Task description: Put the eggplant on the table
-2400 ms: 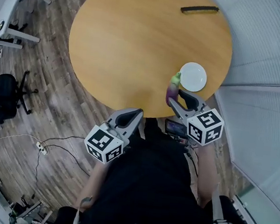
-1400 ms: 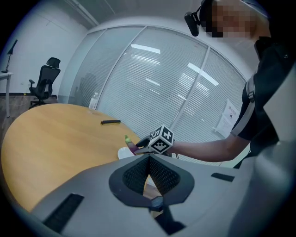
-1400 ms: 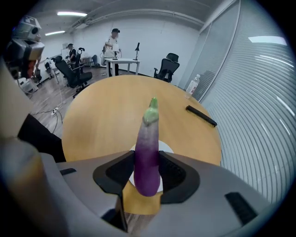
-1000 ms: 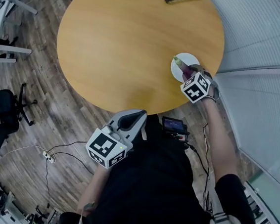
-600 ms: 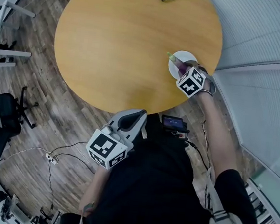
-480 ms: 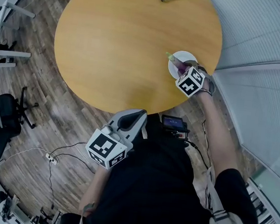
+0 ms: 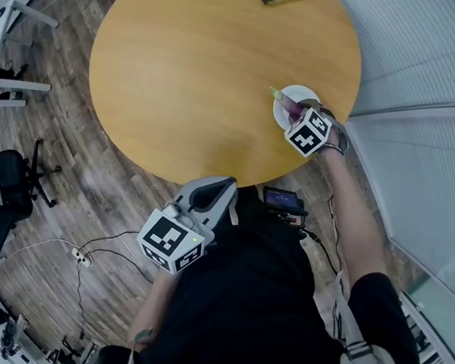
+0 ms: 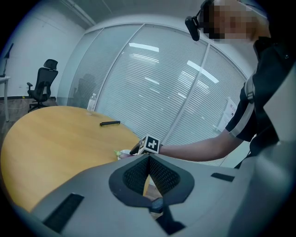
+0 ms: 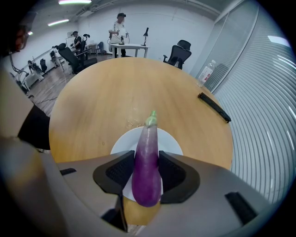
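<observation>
Eggplant [image 9: 147,157] tight in right gripper [image 9: 146,167], above white plate [image 9: 169,141]

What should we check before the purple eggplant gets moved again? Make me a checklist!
1. The fingers of the right gripper press the eggplant on both sides: ok.
2. Eggplant lying on bare table: not ok, it is held over the white plate.
3. Free wood beside the plate to land on: ok.
4. Left gripper shut, empty and away from the plate: ok.
5. Eggplant lifted clear of the plate: cannot tell.
</observation>
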A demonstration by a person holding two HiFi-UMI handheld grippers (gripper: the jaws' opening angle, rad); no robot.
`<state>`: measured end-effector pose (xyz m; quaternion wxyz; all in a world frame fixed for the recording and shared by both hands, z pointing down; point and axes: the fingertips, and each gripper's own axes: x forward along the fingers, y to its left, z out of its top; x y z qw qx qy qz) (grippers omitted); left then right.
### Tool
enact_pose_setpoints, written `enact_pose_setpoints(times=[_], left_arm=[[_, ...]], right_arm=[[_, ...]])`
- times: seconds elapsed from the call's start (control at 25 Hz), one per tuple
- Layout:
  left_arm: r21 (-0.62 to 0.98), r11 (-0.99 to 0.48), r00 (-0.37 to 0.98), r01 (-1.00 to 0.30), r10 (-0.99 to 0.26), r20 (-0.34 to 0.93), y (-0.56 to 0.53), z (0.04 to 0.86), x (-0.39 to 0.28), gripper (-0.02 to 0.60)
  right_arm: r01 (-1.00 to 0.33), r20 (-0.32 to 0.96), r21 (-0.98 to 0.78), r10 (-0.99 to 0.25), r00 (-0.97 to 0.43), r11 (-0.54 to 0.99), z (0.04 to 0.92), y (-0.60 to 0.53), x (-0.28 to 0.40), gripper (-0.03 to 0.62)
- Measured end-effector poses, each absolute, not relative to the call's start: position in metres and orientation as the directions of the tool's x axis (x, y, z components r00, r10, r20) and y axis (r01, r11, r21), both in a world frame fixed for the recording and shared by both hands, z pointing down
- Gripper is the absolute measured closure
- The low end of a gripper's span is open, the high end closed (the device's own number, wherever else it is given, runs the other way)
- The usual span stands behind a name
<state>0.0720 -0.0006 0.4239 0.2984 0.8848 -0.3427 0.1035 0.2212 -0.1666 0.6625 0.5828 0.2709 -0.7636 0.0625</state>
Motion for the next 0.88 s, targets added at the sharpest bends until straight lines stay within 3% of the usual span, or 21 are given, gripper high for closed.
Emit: enact_pose_setpoints(times=[0.88], left_arm=[[0.438, -0.561, 0.71, -0.703, -0.594, 0.378, 0.014, 0.422, 0.063, 0.571]], right_arm=[[-0.513, 0.909, 0.225, -0.368, -0.194, 0.828, 0.654, -0.174, 0.22, 0.399]])
